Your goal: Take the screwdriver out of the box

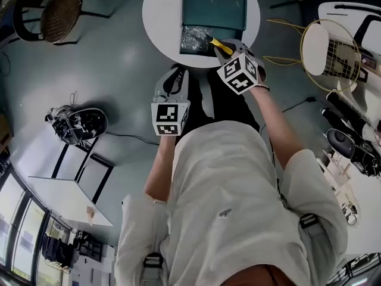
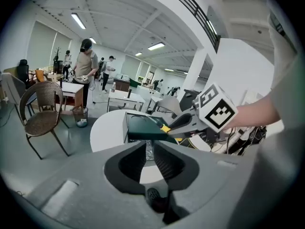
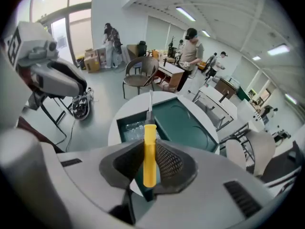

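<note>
A dark green box [image 1: 214, 11] lies open on the round white table [image 1: 161, 8], with crinkled clear plastic [image 1: 193, 39] in its near half. My right gripper [image 1: 225, 51] is shut on the screwdriver [image 1: 219, 44] by its yellow handle [image 3: 149, 151]. The metal shaft [image 3: 150, 101] points out over the box [image 3: 186, 123], above the plastic. My left gripper [image 1: 174, 71] hangs short of the table's near edge. Its jaws [image 2: 150, 151] stand a narrow gap apart with nothing between them. From there the right gripper [image 2: 183, 123] with the screwdriver [image 2: 165, 127] shows over the box [image 2: 143, 127].
A wicker chair [image 1: 59, 11] stands left of the table and a round wire-frame thing [image 1: 330, 49] to its right. A tangle of gear and cables [image 1: 77, 124] lies on the floor at the left. People [image 2: 86, 66] stand at desks far behind.
</note>
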